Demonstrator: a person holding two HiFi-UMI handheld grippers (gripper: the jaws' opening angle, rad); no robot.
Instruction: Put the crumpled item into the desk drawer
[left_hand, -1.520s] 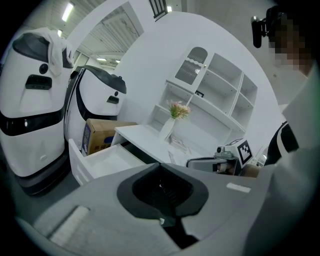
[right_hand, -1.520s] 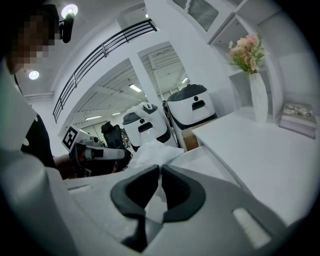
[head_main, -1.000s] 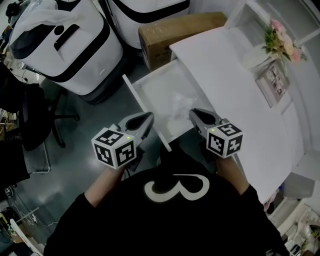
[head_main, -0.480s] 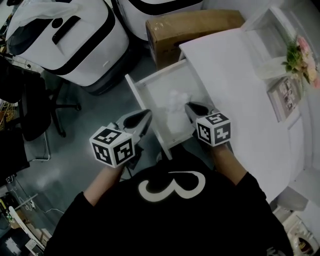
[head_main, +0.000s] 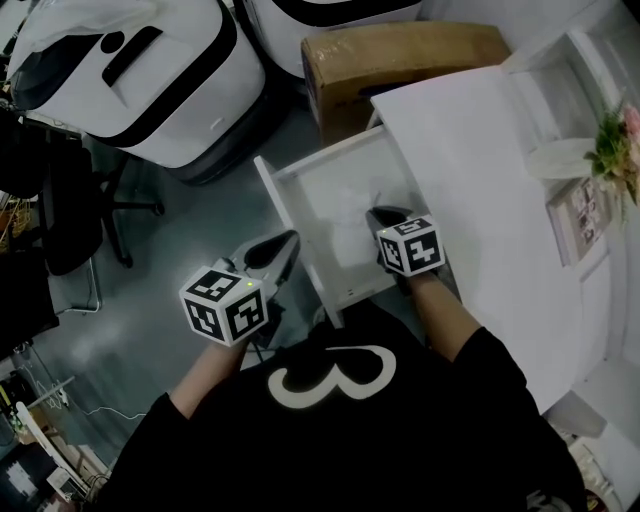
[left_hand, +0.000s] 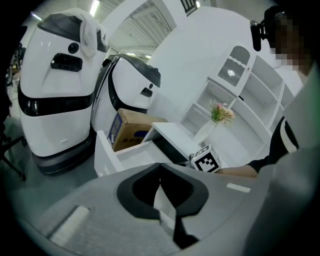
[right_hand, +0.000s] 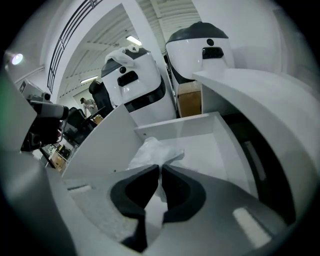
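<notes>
The crumpled item (right_hand: 151, 152), a wad of thin white material, hangs inside the open white drawer (right_hand: 176, 128), pinched at my right gripper's (right_hand: 160, 169) tips. In the head view that right gripper (head_main: 380, 216) reaches over the drawer (head_main: 268, 186) from its near end, and the crumpled item (head_main: 345, 226) lies pale against the drawer floor just left of it. My left gripper (head_main: 286, 246) hovers over the floor, left of the drawer's front panel. Its jaws meet at the tips with nothing in them, as the left gripper view (left_hand: 160, 166) shows.
The white curved desk (head_main: 470, 160) runs along the right with a vase of flowers (head_main: 612, 148) and a picture frame (head_main: 576, 215). A cardboard box (head_main: 400, 50) stands behind the drawer. Big white machines (head_main: 130, 70) and a black chair (head_main: 60, 210) fill the left floor.
My right gripper has carried the crumpled item forward and to the left, from the drawer's near corner to over its inside. The left gripper has barely moved.
</notes>
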